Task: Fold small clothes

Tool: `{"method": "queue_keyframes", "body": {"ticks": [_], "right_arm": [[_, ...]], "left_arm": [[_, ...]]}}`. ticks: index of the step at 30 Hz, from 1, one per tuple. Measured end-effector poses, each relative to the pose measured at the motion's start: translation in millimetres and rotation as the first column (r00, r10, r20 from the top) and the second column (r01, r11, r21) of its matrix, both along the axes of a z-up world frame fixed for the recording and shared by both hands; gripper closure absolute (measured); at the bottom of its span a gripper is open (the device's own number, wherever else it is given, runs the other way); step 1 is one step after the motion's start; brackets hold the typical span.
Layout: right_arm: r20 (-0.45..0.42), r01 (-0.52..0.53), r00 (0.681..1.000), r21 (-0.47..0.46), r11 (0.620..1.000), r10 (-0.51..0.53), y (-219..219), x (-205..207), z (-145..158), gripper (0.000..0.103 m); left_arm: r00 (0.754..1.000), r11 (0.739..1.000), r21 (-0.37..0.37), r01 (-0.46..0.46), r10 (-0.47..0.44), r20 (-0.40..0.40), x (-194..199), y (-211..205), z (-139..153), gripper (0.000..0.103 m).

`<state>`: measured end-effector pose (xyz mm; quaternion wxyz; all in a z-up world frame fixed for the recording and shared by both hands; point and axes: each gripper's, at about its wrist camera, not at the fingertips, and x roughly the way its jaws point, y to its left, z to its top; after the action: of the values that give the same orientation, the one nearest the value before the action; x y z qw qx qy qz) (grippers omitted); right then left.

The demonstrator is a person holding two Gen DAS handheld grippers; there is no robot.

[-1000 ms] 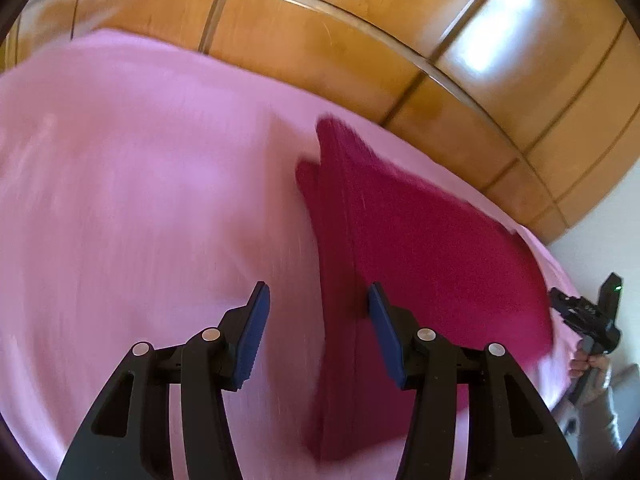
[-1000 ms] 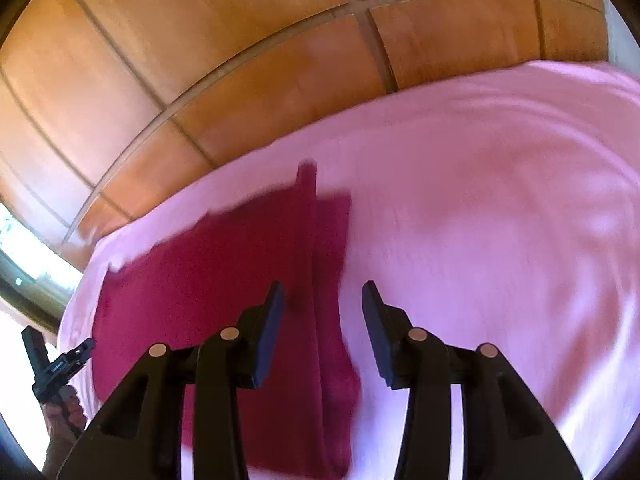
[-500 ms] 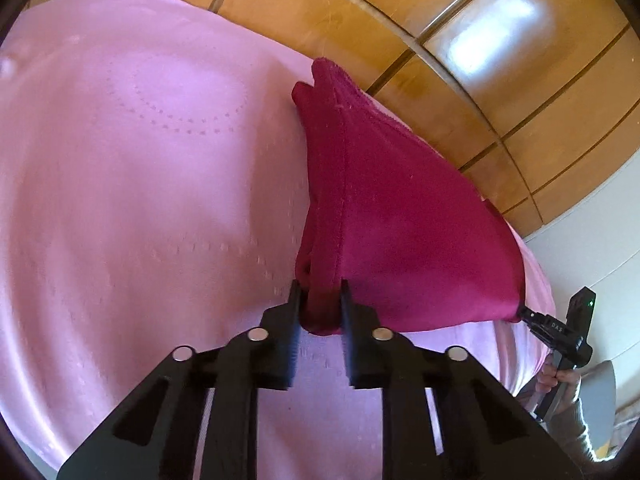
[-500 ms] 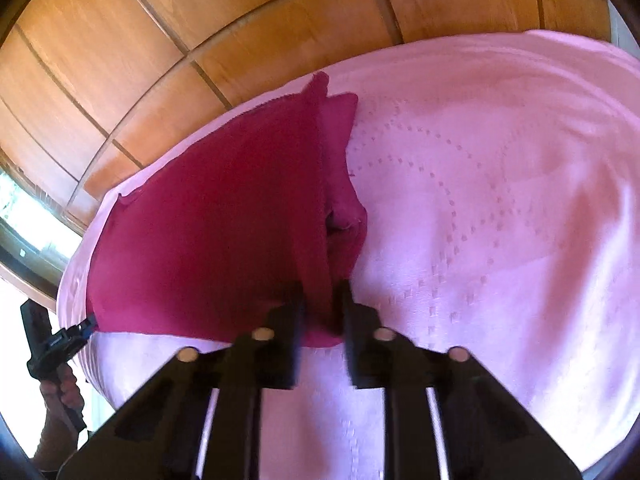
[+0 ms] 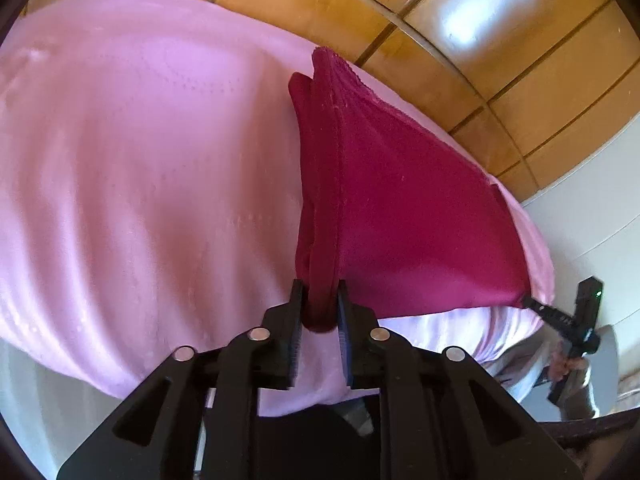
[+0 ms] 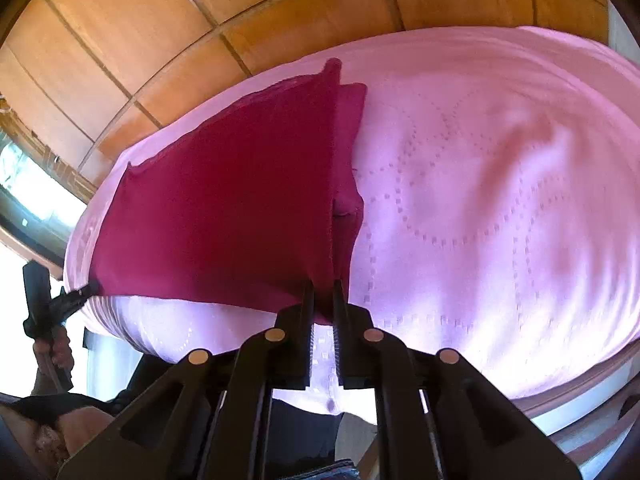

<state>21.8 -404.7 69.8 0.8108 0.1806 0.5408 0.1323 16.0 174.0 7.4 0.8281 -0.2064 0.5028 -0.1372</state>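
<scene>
The pink bedspread fills most of both wrist views, with the wooden floor curving round it from about 9 to 2 o'clock. No basket, box or drawer shows anywhere, so there is nothing to report in the way of containers or contents.

On the spread lies the task's thing, a small magenta garment. In the left wrist view it runs from the centre out toward 3 o'clock; in the right wrist view it spreads from the centre toward 9 o'clock. Its near edge is stretched taut between the two tools and raised off the bedding, while its far edge, with a narrow flap doubled alongside it at about 12 o'clock, rests on the spread.

The left gripper is clamped narrow on one bunched corner of that near edge; the right gripper is pinched nearly closed on the opposite corner. Both sets of jaws have just been closing, with cloth between them. (Each camera also catches the other tool at the garment's far corner, with the person's hand behind it.)

As I judge it, the fold has barely begun: both corners are gripped, but the near edge has yet to be carried over to the far one and laid flat.
</scene>
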Motion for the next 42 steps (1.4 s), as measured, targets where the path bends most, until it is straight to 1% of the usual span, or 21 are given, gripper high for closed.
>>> {"method": "queue_keyframes", "body": {"ticks": [2,4,5,6,11,14,16,17,18,19,20,24,26,28,31,33,34,35,36,38,42], "right_arm": [[0.015,0.020,1.000,0.013,1.000,-0.020,-1.8,9.1,5.5,0.078],[0.053,0.058,0.997,0.003,0.998,-0.058,-6.8,21.9,12.2,0.052],[0.076,0.081,0.994,-0.005,0.997,-0.080,-8.4,29.5,14.9,0.052],[0.097,0.099,0.990,0.000,0.995,-0.098,-10.1,40.5,17.1,0.052],[0.117,0.146,0.982,0.012,0.989,-0.146,-10.2,95.4,8.2,0.049],[0.095,0.167,0.981,-0.001,0.986,-0.166,-5.1,123.0,-4.2,0.049],[0.072,0.170,0.983,-0.033,0.985,-0.167,1.6,139.6,-12.9,0.053],[0.063,0.165,0.985,-0.043,0.985,-0.162,4.4,145.3,-16.9,0.067],[0.057,0.152,0.987,-0.051,0.987,-0.149,9.0,151.6,-20.8,0.080],[0.057,0.142,0.989,-0.053,0.988,-0.139,9.9,153.7,-20.4,0.094],[0.072,0.142,0.988,-0.084,0.986,-0.136,13.9,156.1,-17.6,0.096],[0.172,0.163,0.975,-0.105,0.981,-0.144,17.8,159.5,3.6,0.097],[0.191,0.197,0.965,-0.094,0.976,-0.177,15.6,163.4,5.6,0.097],[0.184,0.197,0.968,-0.145,0.970,-0.169,22.4,170.4,-4.8,0.097],[0.123,0.173,0.981,-0.213,0.962,-0.149,37.7,178.0,-38.6,0.096],[0.152,0.183,0.977,-0.229,0.956,-0.150,41.5,174.5,-39.9,0.093],[0.156,0.188,0.976,-0.234,0.954,-0.154,40.6,172.9,-36.7,0.083],[0.159,0.195,0.974,-0.240,0.951,-0.160,39.6,172.4,-34.3,0.067],[0.168,0.207,0.971,-0.244,0.947,-0.169,37.5,170.1,-29.0,0.060],[0.200,0.226,0.963,-0.253,0.941,-0.178,36.7,164.9,-17.9,0.058],[0.296,0.212,0.944,-0.203,0.956,-0.146,50.9,146.6,15.8,0.044]], "left_arm": [[1.000,0.999,-0.040,-0.017,0.017,0.015,10.7,5.6,5.3,0.087],[0.998,0.998,-0.048,-0.040,0.042,0.039,20.9,10.7,11.8,0.078],[0.997,0.998,-0.048,-0.047,0.050,0.056,27.4,11.9,13.9,0.066],[0.995,0.997,-0.055,-0.049,0.053,0.082,38.5,11.4,16.4,0.063],[0.995,0.999,-0.033,-0.042,0.044,0.086,86.6,0.4,4.9,0.063],[0.996,0.997,-0.054,-0.051,0.054,0.074,101.7,1.6,-6.0,0.063],[0.996,0.995,-0.074,-0.061,0.065,0.061,115.0,1.0,-13.3,0.063],[0.996,0.995,-0.075,-0.068,0.072,0.053,121.9,-0.5,-16.1,0.065],[0.996,0.995,-0.071,-0.071,0.075,0.051,126.5,-1.7,-19.0,0.079],[0.995,0.995,-0.053,-0.080,0.083,0.057,129.2,-2.8,-20.1,0.088],[0.992,0.995,-0.035,-0.095,0.097,0.075,131.1,-3.3,-19.4,0.095],[0.982,0.991,-0.026,-0.135,0.137,0.131,136.5,-7.0,-13.8,0.096],[0.980,0.988,0.032,-0.149,0.143,0.137,141.2,-12.2,-16.9,0.096],[0.984,0.982,0.117,-0.149,0.135,0.117,150.6,-20.7,-28.0,0.096],[0.986,0.973,0.177,-0.150,0.134,0.101,155.5,-26.1,-38.1,0.095],[0.984,0.963,0.214,-0.165,0.145,0.107,151.9,-29.5,-29.1,0.092],[0.981,0.952,0.249,-0.176,0.149,0.123,147.8,-32.1,-23.0,0.083],[0.978,0.944,0.276,-0.183,0.147,0.146,143.8,-35.8,-17.0,0.078],[0.974,0.937,0.295,-0.185,0.136,0.180,136.0,-40.3,-8.8,0.072],[0.967,0.933,0.306,-0.188,0.122,0.222,126.2,-47.1,3.0,0.062],[0.958,0.932,0.323,-0.166,0.074,0.279,107.7,-67.3,15.7,0.059]]}}
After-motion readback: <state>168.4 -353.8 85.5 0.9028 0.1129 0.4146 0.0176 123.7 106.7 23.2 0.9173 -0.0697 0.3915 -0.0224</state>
